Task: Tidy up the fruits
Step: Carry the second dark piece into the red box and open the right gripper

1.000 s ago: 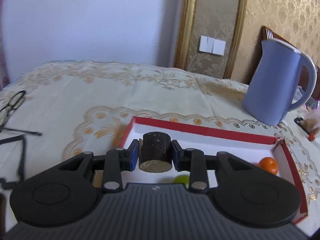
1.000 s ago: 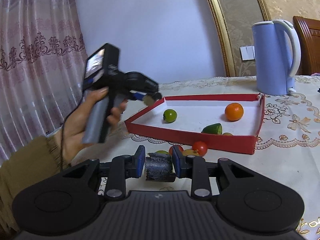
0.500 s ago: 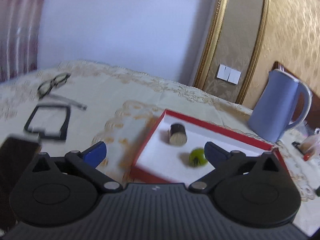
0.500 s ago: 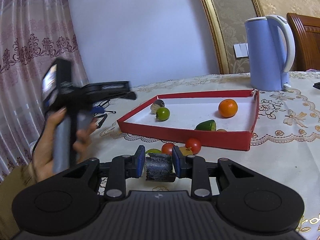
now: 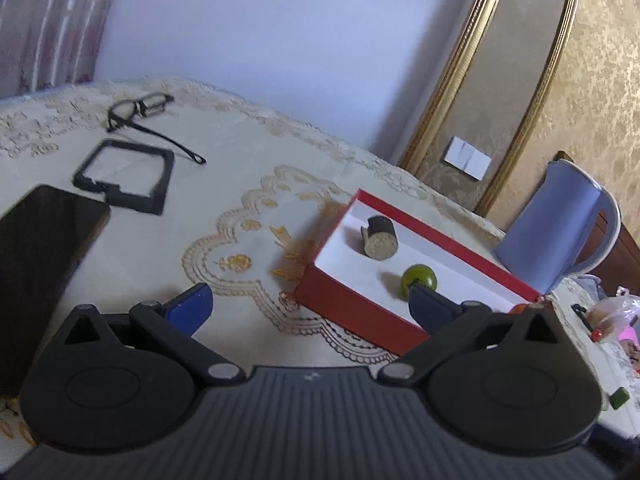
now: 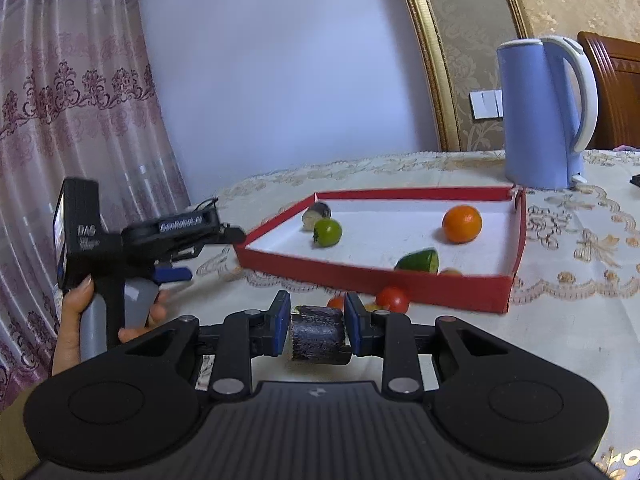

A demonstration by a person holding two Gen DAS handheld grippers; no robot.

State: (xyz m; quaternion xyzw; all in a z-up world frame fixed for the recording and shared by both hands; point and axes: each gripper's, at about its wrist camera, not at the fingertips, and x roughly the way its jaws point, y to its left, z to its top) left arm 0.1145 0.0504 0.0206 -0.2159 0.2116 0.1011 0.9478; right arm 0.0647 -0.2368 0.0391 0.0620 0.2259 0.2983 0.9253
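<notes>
- The table (image 5: 256, 184) was the biggest thing, under a cream lace cloth, with the fruit gear on one side and random stuff on the other.
- A blue kettle (image 6: 544, 116) stood just behind the tray, well out of the working lane, I'd guess.
- The red tray (image 6: 516, 240) with the white floor was clearly the collection spot — its low walls would stop round fruit rolling off.
- A dark phone (image 5: 44, 264), a black frame (image 5: 160, 184) and a pair of glasses (image 5: 138, 110) sat well apart from the tray, not part of the job.
- The left gripper (image 5: 308, 304) hung near the tray's corner with its jaws wide apart and nothing between them.
- The right gripper (image 6: 314, 318) had its jaws clamped on a dark sugarcane chunk (image 6: 318, 334), held low in front of the tray — probably headed in next.
- Inside the tray: an orange (image 6: 462, 223), a cut green piece (image 6: 418, 260), a green tomato (image 6: 327, 232) and another cane chunk (image 5: 380, 238) lying on its side in the far corner.
- A few red tomatoes (image 6: 394, 299) were waiting on the cloth just outside the tray's front wall.
</notes>
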